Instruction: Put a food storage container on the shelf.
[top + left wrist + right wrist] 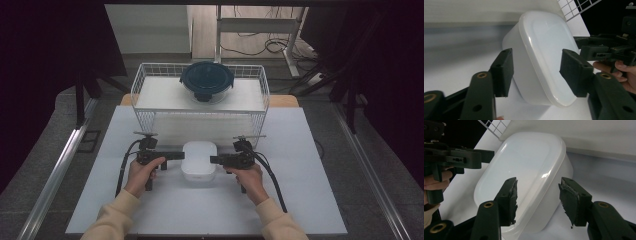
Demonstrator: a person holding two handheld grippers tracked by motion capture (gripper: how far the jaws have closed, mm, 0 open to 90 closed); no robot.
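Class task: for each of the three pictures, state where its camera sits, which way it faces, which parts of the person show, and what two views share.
High view: above the person's side, facing forward and down on the table; forearms, left gripper, right gripper.
Left gripper view: rides the left gripper, facing the white lidded box; its jaws, fingers of the other hand.
Right gripper view: rides the right gripper, facing the same box; its jaws, the other hand.
Shared: both gripper views show the box and wire basket.

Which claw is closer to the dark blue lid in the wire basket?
Neither clearly: both sit about equally far from the dark blue lid. The left claw and right claw flank the white box, nearer the person than the wire basket.
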